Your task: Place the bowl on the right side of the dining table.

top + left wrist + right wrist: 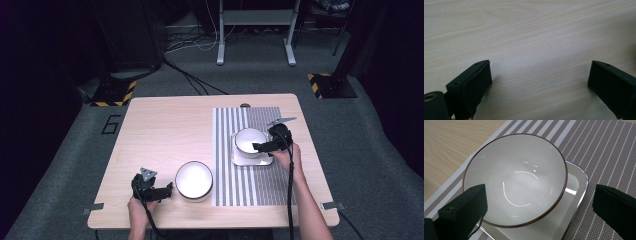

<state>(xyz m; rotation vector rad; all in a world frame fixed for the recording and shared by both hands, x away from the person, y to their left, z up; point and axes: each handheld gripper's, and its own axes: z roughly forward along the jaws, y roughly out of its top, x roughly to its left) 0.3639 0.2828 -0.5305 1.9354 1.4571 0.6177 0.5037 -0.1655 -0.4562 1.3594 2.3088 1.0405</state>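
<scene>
A white bowl with a thin brown rim (pixel 248 140) (pixel 515 178) stands empty on a white square plate (pixel 252 161) (pixel 571 195), which lies on a striped placemat (pixel 260 185) (pixel 604 152). My right gripper (pixel 258 146) (pixel 540 195) hovers at the bowl's near right side, open wide, its pads clear of the rim. A second, larger white bowl (pixel 194 180) sits on the bare wood left of the mat. My left gripper (pixel 167 191) (pixel 540 75) rests low just left of that bowl, open, with bare tabletop between its jaws.
The wooden table (pixel 165 125) has free room across its left and far parts. A small dark round fitting (pixel 245 105) sits at the far edge. Beyond the table are grey carpet, cables and a metal stand's legs (pixel 255 30).
</scene>
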